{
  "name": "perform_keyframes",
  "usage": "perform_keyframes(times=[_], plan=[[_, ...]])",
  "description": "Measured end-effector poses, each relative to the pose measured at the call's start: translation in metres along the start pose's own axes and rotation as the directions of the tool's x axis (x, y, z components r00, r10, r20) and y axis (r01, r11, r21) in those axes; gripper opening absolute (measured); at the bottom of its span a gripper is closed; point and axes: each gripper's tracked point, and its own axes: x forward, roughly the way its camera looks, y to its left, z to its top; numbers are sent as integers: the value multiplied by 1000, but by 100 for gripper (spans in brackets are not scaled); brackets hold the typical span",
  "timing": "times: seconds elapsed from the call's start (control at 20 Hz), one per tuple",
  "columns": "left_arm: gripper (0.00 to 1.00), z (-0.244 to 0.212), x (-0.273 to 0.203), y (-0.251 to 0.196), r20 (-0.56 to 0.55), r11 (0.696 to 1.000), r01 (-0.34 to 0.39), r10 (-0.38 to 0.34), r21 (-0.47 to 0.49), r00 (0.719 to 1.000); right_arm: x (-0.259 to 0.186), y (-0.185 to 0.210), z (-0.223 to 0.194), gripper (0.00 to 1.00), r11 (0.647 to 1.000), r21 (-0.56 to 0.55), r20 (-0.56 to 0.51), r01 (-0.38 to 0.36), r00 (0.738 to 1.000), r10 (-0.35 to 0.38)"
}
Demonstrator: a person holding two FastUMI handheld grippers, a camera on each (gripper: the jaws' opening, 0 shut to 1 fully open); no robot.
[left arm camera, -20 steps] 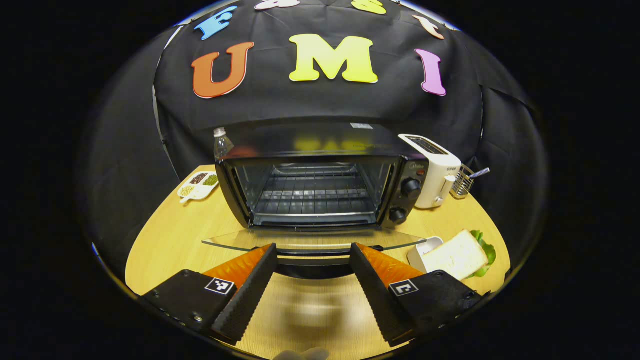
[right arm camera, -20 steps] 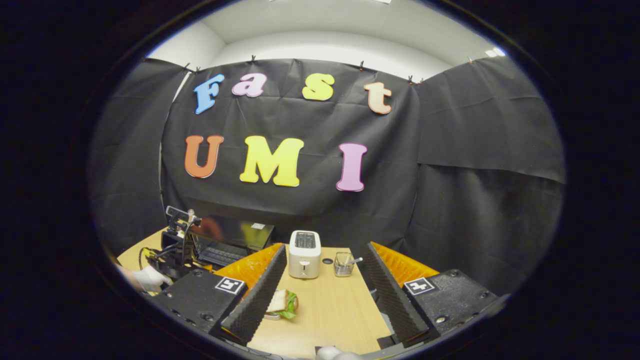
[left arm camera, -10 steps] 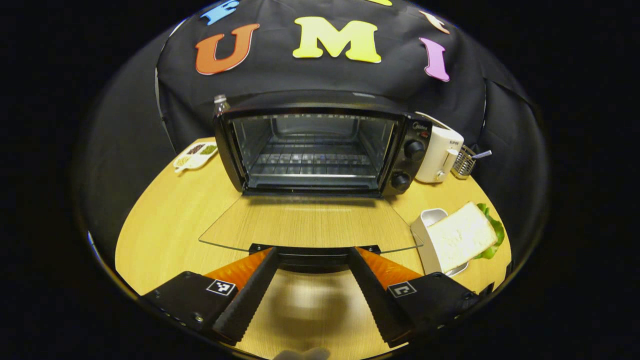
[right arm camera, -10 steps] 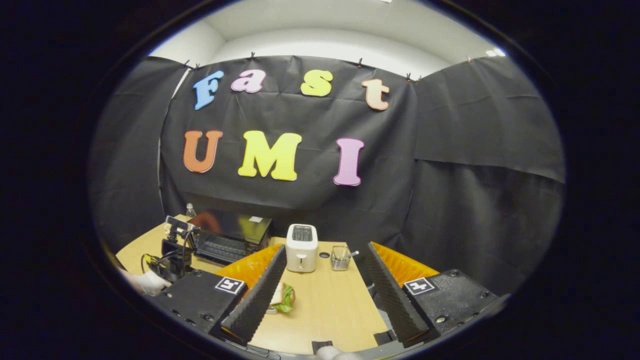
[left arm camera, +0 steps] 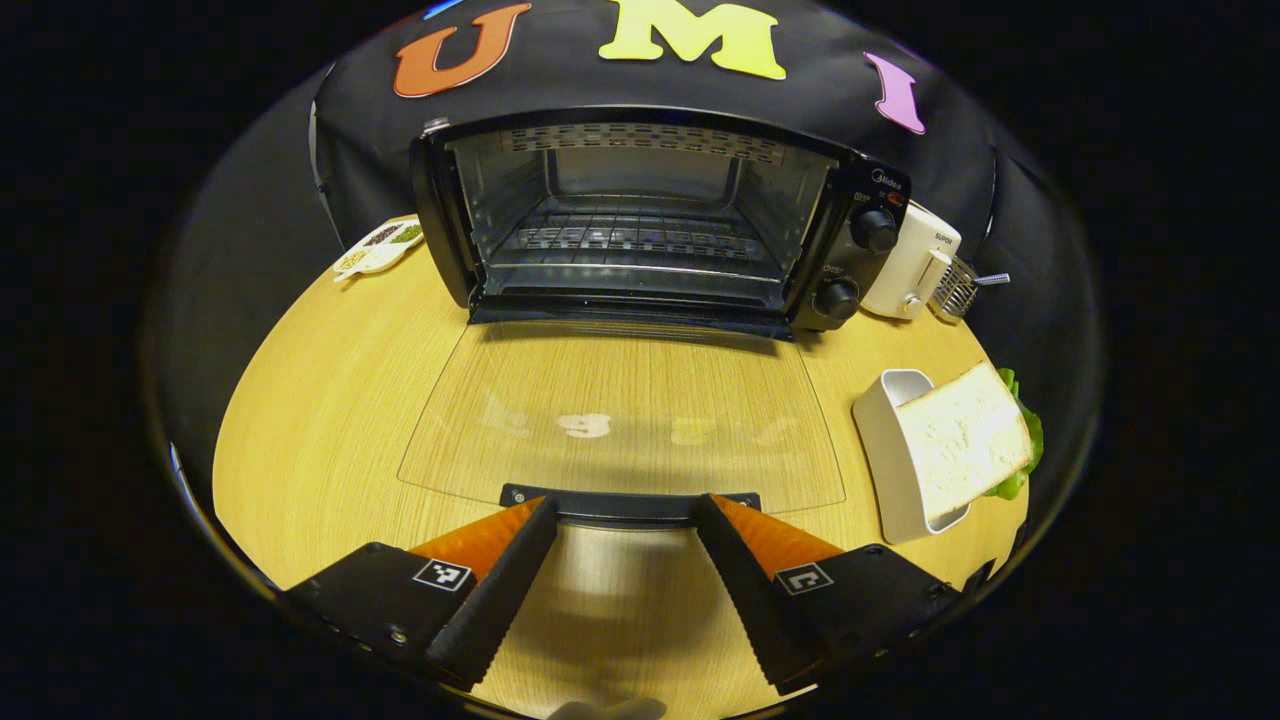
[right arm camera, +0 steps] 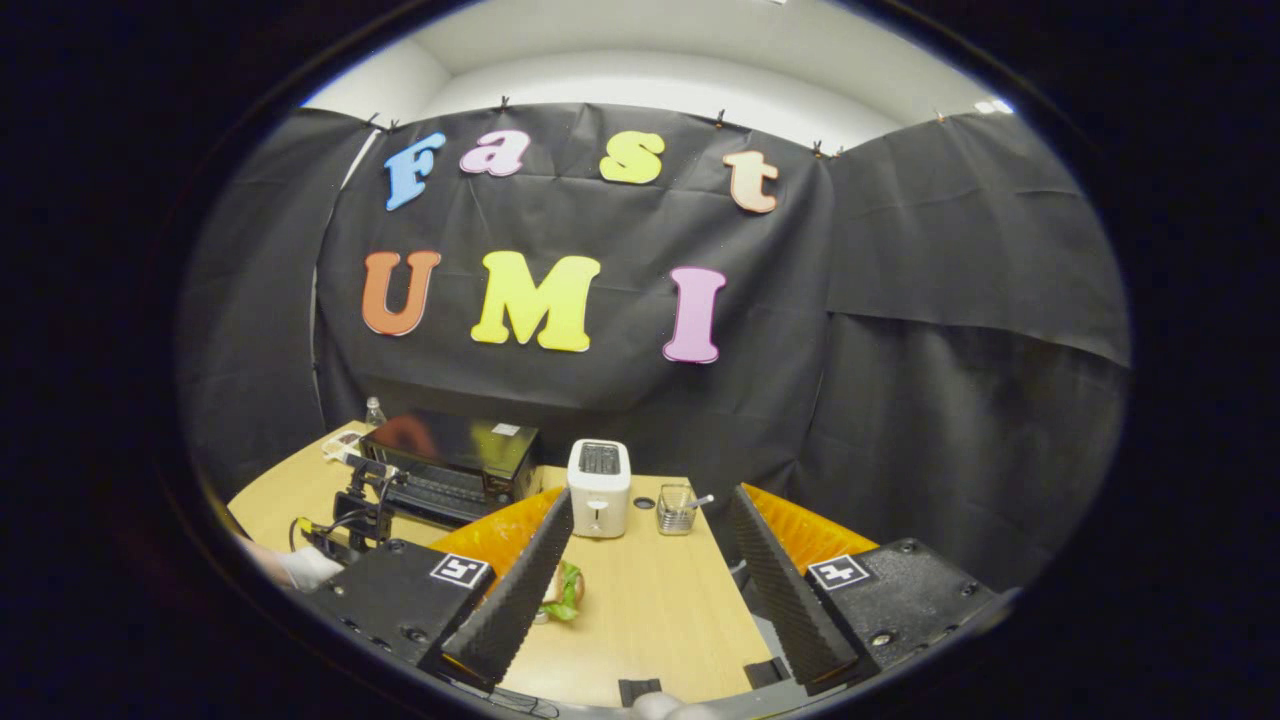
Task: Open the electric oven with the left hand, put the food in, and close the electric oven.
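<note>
Fingers (left arm camera: 520,530) of left gripper (left arm camera: 625,510) spread wide — flanking oven door handle (left arm camera: 628,503), gripping nothing.

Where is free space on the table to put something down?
Bare wood lies left of the open glass door, below the seed dish. Right of the door it is crowded: sandwich, white dish, toaster.

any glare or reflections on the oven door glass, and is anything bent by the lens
Left gripper view: the lowered glass door shows faint pale reflections, no harsh glare; the table edge and electric oven bow outward from fisheye distortion. Right gripper view: the oven's top reflects coloured patches; the wall cloth curves.
</note>
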Motion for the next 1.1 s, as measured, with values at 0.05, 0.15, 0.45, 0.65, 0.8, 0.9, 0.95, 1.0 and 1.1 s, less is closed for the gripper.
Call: perform_keyframes(times=[0.05, 0.15, 0.45, 0.65, 0.8, 0.9, 0.95, 1.0, 1.1], plan=[[95, 1, -2, 0, 4, 1000, 1, -1, -2, 1000, 0, 0, 1, 100, 1000, 7, -3, -2, 1000, 2], [95, 7, -7, -1, 39, 1000, 7, -7, -2, 999, 1, -1, 1, 100, 1000, 14, -1, 0, 1000, 0], [94, 33, -73, 6, 234, 999, 17, -23, 29, 972, 7, 0, -8, 100, 1000, 8, -17, -15, 1000, 15], [94, 50, -150, 12, 388, 997, 24, -48, 67, 920, 13, 8, -32, 100, 999, 24, -65, -36, 997, 38], [94, 61, -209, 14, 475, 996, 52, -80, 71, 877, 18, 16, -66, 95, 998, 35, -118, -45, 992, 49], [94, 67, -244, 19, 527, 995, 61, -92, 77, 845, 22, 26, -95, 95, 997, 51, -168, -63, 983, 71], [94, 69, -263, 21, 553, 995, 62, -94, 76, 828, 25, 31, -111, 100, 995, 63, -196, -71, 977, 83], [94, 72, -282, 24, 577, 995, 64, -95, 74, 811, 28, 36, -129, 100, 993, 84, -224, -81, 970, 98], [94, 76, -314, 29, 620, 996, 65, -88, 60, 780, 36, 49, -165, 100, 984, 141, -283, -109, 948, 145]])
